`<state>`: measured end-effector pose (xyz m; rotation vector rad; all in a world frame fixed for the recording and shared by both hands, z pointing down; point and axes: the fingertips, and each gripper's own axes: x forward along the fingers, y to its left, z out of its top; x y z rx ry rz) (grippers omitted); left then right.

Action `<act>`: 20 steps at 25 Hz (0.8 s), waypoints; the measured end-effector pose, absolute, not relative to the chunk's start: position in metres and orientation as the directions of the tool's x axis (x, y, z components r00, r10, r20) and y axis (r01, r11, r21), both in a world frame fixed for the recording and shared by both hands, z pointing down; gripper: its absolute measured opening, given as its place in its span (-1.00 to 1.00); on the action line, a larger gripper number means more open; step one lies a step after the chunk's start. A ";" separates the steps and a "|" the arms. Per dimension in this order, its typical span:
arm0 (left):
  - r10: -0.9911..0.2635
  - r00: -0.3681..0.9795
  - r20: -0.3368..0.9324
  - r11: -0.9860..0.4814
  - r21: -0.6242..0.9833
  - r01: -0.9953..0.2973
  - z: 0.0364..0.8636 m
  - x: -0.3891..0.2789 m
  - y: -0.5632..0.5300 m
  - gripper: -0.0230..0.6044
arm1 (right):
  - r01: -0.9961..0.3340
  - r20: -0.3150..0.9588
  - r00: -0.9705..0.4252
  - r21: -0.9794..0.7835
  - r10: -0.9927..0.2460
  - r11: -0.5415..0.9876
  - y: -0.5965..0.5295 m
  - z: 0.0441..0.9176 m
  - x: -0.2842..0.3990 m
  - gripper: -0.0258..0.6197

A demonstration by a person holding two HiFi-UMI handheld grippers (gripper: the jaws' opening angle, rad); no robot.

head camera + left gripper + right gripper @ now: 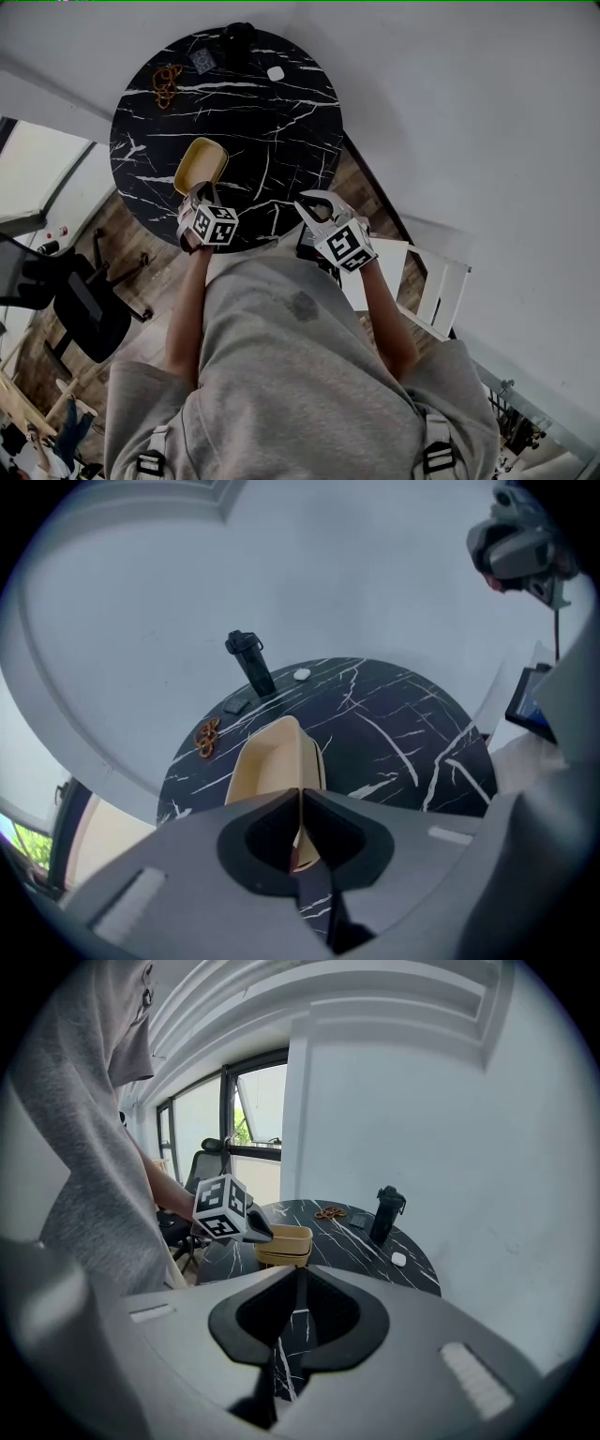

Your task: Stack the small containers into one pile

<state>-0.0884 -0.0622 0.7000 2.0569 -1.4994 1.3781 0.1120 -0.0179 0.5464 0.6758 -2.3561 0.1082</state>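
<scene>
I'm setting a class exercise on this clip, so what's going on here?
A person stands at a round black marble table with a gripper in each hand. The left gripper is shut on the near rim of a yellow container at the table's near side. The right gripper is shut on nothing, held by the table's near edge.

I see a grey short-sleeved shirt (281,366); the left gripper (198,191) and right gripper (316,200) are grey, with black-and-white marker cubes.

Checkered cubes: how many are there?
2. One black-and-white marker cube sits on the left gripper, beside the yellow plastic container; the other sits on the right gripper, at the black marble table's edge.
</scene>
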 end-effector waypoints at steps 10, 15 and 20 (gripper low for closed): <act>-0.611 -0.017 0.792 -0.585 -0.466 -0.664 0.720 -0.085 -0.056 -0.87 | -0.498 0.634 -0.632 0.108 -0.445 0.861 -0.022 0.544 0.122 -0.78; -0.595 0.058 0.801 -0.613 -0.406 -0.678 0.723 -0.080 -0.051 -0.72 | -0.498 0.630 -0.634 0.110 -0.448 0.860 -0.022 0.544 0.118 -0.78; -0.583 0.117 0.804 -0.608 -0.336 -0.720 0.716 -0.081 -0.047 -0.71 | -0.499 0.633 -0.631 0.112 -0.449 0.859 -0.023 0.543 0.118 -0.78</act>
